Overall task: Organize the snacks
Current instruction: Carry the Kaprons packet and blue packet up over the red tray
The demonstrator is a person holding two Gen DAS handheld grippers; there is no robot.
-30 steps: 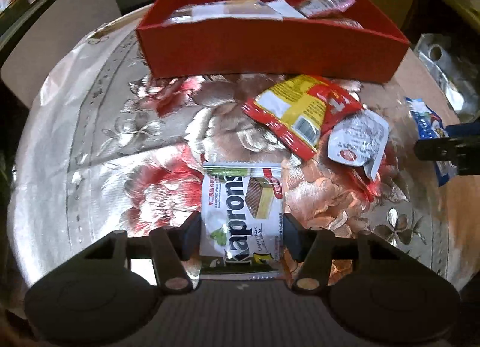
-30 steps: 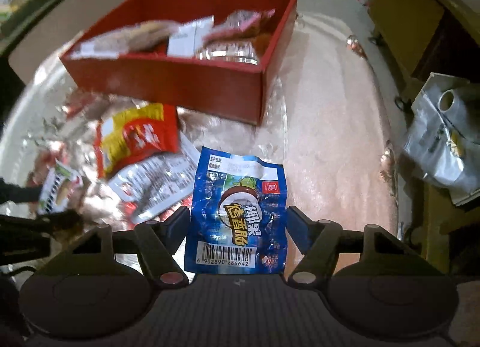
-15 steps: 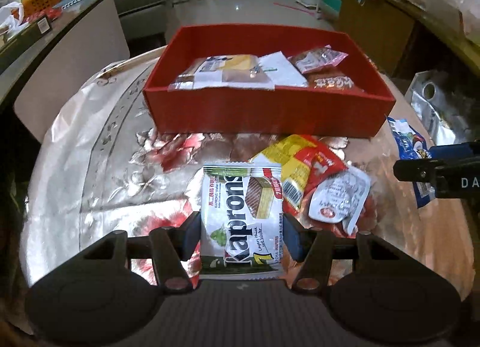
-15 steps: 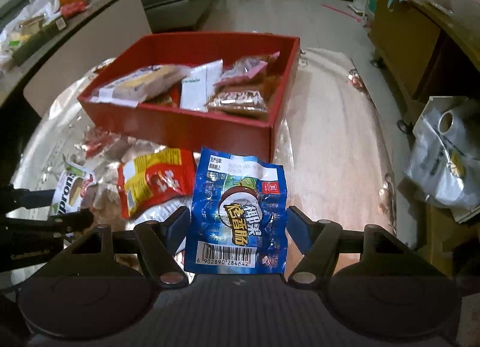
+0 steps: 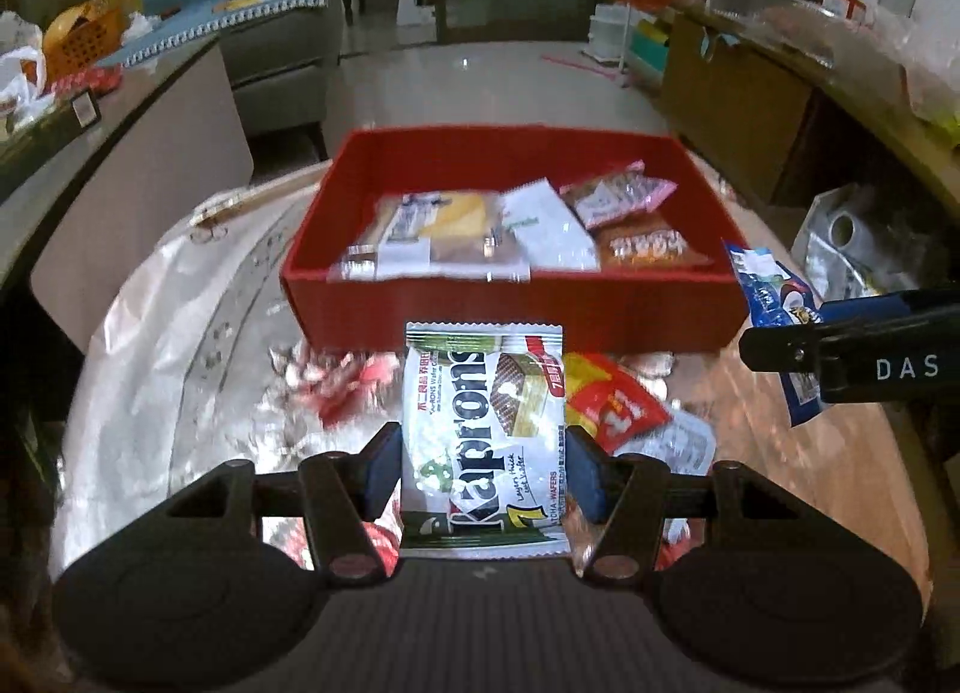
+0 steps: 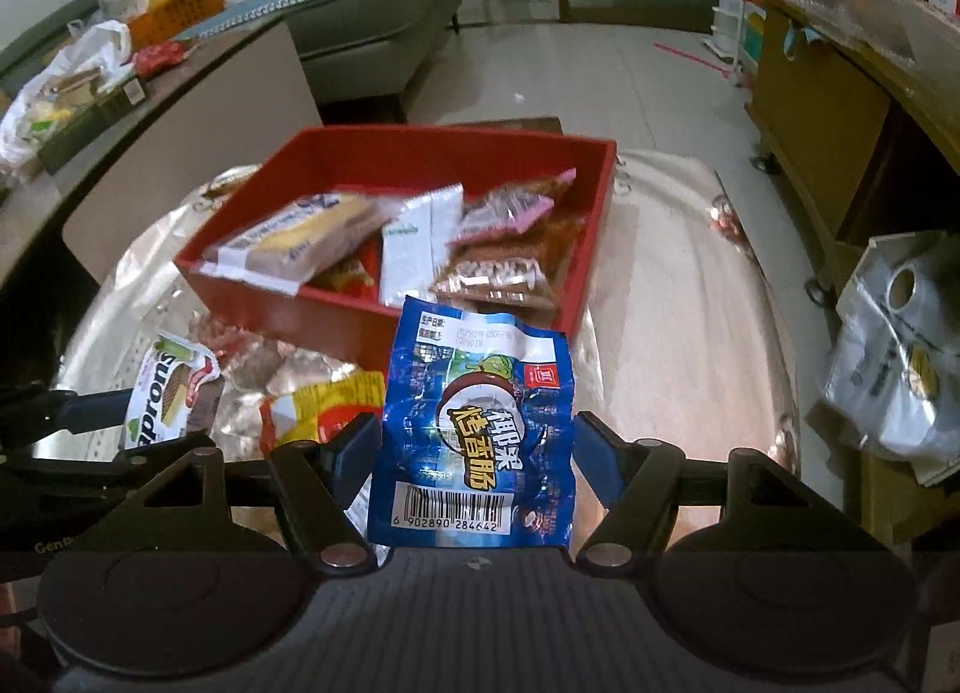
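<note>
In the red box (image 5: 510, 309) several packs already — wafer pack (image 5: 486, 435) clamped in left gripper (image 5: 483, 468), blue pack (image 6: 474, 429) in right gripper (image 6: 477, 456), two still loose on table (image 5: 180, 345).

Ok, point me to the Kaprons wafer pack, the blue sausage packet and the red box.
Kaprons wafer pack (image 5: 483, 441): left wrist view, middle of its printed front.
Blue sausage packet (image 6: 474, 429): right wrist view, centre of its front, above the barcode.
Red box (image 5: 510, 306): left wrist view, its near outer wall.
</note>
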